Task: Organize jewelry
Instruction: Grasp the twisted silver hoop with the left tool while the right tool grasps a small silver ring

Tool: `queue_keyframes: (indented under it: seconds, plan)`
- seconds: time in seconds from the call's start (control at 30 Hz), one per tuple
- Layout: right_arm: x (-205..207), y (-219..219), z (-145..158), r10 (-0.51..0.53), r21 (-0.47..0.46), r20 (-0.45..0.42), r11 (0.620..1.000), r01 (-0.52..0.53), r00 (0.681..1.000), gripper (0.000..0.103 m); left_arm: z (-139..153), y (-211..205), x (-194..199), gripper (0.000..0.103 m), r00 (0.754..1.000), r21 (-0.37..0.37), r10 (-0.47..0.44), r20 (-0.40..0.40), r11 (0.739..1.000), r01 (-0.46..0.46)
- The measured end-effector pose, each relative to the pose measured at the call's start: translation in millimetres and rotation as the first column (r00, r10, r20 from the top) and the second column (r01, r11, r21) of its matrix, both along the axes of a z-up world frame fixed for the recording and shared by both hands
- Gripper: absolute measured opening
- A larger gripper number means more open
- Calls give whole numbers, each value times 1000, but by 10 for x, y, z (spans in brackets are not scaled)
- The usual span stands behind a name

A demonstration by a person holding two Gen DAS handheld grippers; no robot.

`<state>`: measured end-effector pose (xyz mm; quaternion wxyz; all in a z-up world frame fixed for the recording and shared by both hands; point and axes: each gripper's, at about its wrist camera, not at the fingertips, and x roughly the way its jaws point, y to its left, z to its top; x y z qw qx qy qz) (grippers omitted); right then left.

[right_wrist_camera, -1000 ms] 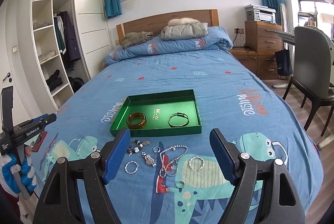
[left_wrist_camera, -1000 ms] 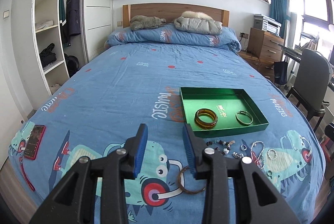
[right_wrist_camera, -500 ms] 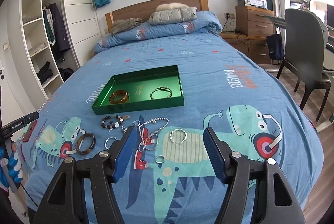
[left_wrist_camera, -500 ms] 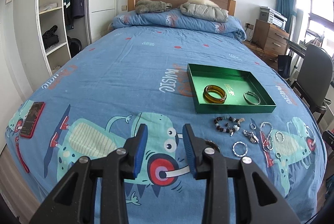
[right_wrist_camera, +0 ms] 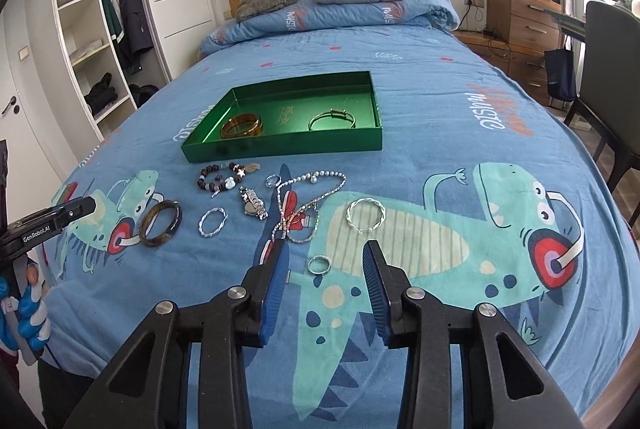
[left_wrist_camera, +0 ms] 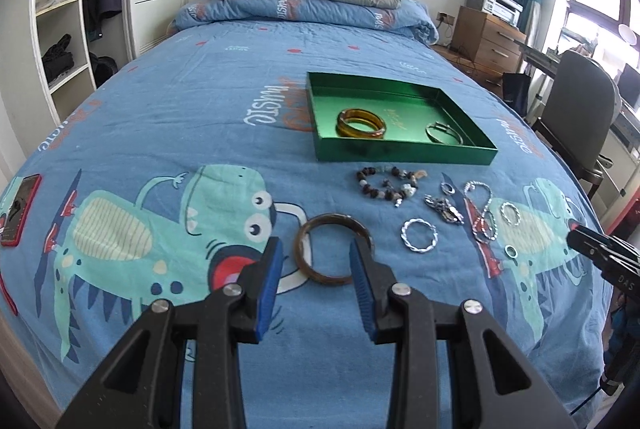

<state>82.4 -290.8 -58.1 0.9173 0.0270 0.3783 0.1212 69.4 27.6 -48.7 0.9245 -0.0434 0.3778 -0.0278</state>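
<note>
Both grippers' jaws are apart. The left gripper (left_wrist_camera: 316, 265) might push the dark bangle (left_wrist_camera: 332, 249) away instead of grabbing it.

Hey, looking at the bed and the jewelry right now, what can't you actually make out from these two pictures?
- Dark bangle: left wrist view, its near right edge hidden behind the left gripper finger.
- Gold print on the green tray floor: too small to read in either view.
- Tangled silver chain: one necklace or several, unclear.
- Red phone: cut by the fisheye edge.

left gripper (left_wrist_camera: 316, 263) open, right gripper (right_wrist_camera: 326, 271) open
</note>
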Motion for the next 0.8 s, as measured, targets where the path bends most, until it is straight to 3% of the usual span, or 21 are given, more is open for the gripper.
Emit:
queue_keyframes:
  seconds: [0.3, 0.8]
  plan:
    - [199, 124, -340, 78, -12, -97, 997, -80, 992, 34, -268, -640, 203, 33, 979, -23, -197, -48, 980, 196]
    - [514, 223, -716, 134, -42, -183, 989, -144, 974, 34, -686, -985, 732, 39, 973, 20, -185, -137, 982, 189]
